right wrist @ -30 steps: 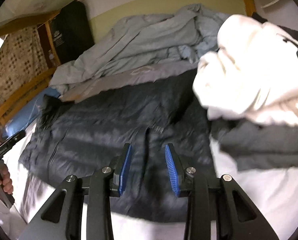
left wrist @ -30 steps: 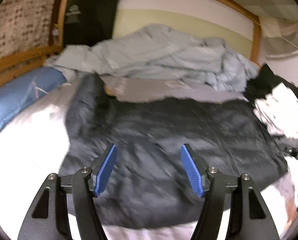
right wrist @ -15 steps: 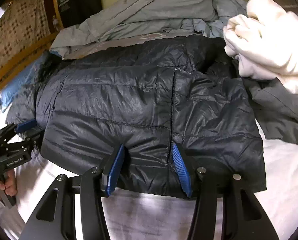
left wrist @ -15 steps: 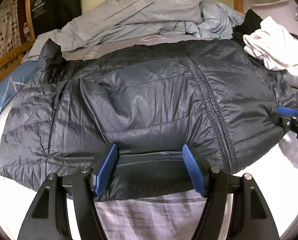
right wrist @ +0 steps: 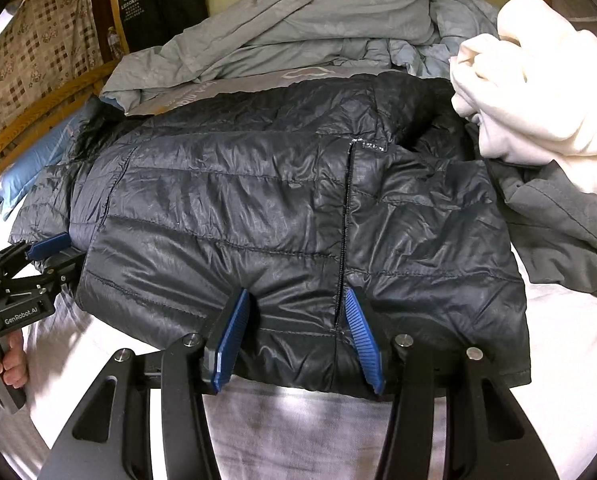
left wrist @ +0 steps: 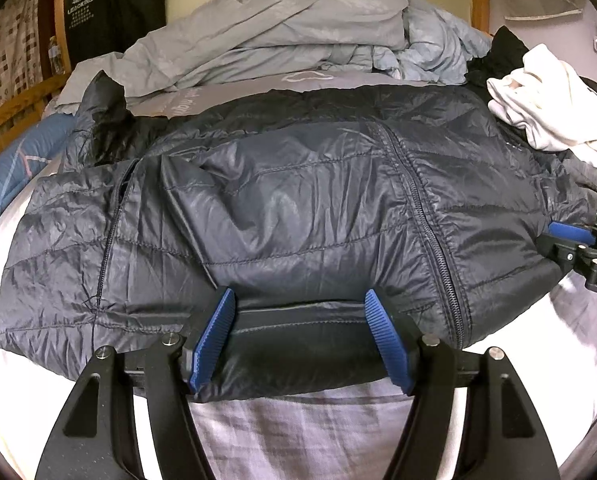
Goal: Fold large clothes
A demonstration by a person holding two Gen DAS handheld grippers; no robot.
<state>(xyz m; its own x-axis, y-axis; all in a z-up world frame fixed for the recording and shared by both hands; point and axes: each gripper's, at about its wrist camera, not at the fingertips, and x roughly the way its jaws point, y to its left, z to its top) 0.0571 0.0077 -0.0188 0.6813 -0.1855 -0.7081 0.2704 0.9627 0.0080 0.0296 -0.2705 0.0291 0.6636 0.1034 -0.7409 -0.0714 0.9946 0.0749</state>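
A: How was the step in hand judged, and how could it have been done well?

B: A grasp on the near hem of the dark puffer jacket (left wrist: pixel 298 208) was judged to be under way, ahead of a fold away from the person. It would have been done best if both hem points were pinched through all layers at once, level with each other, so that the slippery quilted shell was carried over evenly and no air-filled bulge was trapped under the fold. The zipper (right wrist: pixel 344 240) could have been kept straight as a guide line.

A: Where was the jacket found relative to the grippers?

B: It was spread flat across the white bed sheet (left wrist: pixel 306 432), front side up, with a crumpled grey duvet (left wrist: pixel 290 24) beyond it and a cream garment (right wrist: pixel 538 80) just beside its far right corner. The left gripper (left wrist: pixel 301 336) was set at the hem, left of the zipper, its jaws spread wide with the hem edge lying between the blue pads (left wrist: pixel 214 336); nothing was yet pinched. The right gripper (right wrist: pixel 296 338) was placed at the hem astride the zipper's lower end, likewise unclenched, the fabric bunched between its pads (right wrist: pixel 234 334).

A: Was the fabric touched by the pads?

B: Contact seemed likely at the hem, though it could not be settled, since the edge was shadowed between the fingers.
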